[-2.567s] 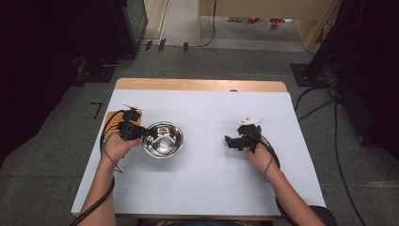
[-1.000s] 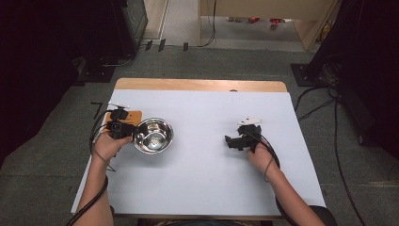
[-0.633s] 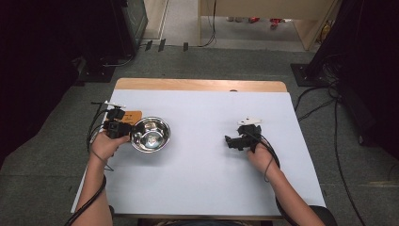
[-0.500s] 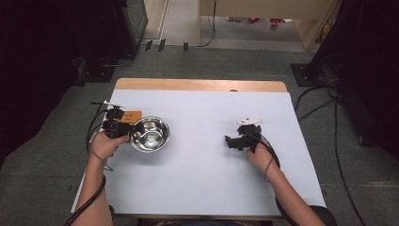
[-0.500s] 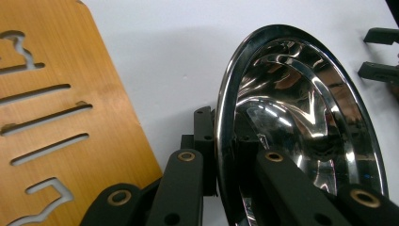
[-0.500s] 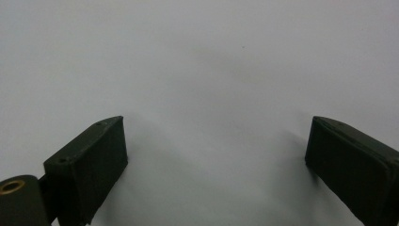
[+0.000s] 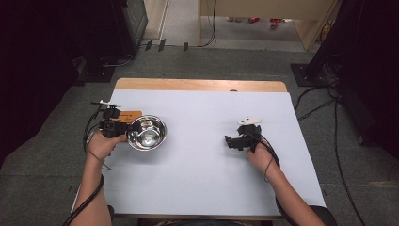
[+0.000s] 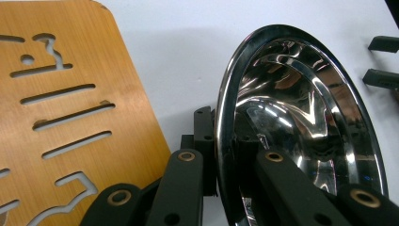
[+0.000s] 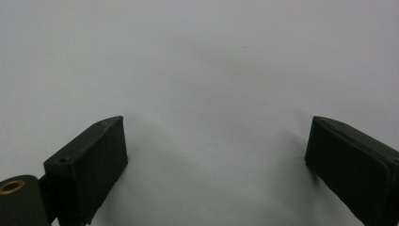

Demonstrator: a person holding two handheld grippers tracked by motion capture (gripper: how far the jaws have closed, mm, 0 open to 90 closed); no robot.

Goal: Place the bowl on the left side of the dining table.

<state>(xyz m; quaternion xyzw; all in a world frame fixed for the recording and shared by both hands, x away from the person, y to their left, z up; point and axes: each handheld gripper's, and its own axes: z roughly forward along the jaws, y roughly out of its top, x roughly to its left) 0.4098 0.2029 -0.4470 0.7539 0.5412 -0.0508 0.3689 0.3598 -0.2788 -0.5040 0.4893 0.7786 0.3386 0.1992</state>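
A shiny steel bowl (image 7: 147, 133) rests on the white table (image 7: 197, 174) at the left. My left gripper (image 7: 126, 132) is shut on its near-left rim. In the left gripper view one jaw sits outside the bowl (image 8: 301, 108) and the other inside, so that gripper (image 8: 223, 141) pinches the wall. My right gripper (image 7: 230, 141) lies on the table at the right, pointing left, with its jaws wide apart. The right gripper view has only bare table between the fingers of that gripper (image 9: 214, 155). The right gripper's two fingertips also show far off in the left gripper view (image 8: 383, 60).
An orange wooden board (image 7: 129, 114) with cut-out slots lies flat just behind the left gripper, close beside the bowl; it appears large in the left gripper view (image 8: 61, 94). A strip of bare wood (image 7: 197, 84) runs along the table's far edge. Cables trail over the floor around the table.
The left gripper and the bowl it holds have shifted a little to the left, closer to the orange board. The right hand has stayed in place.
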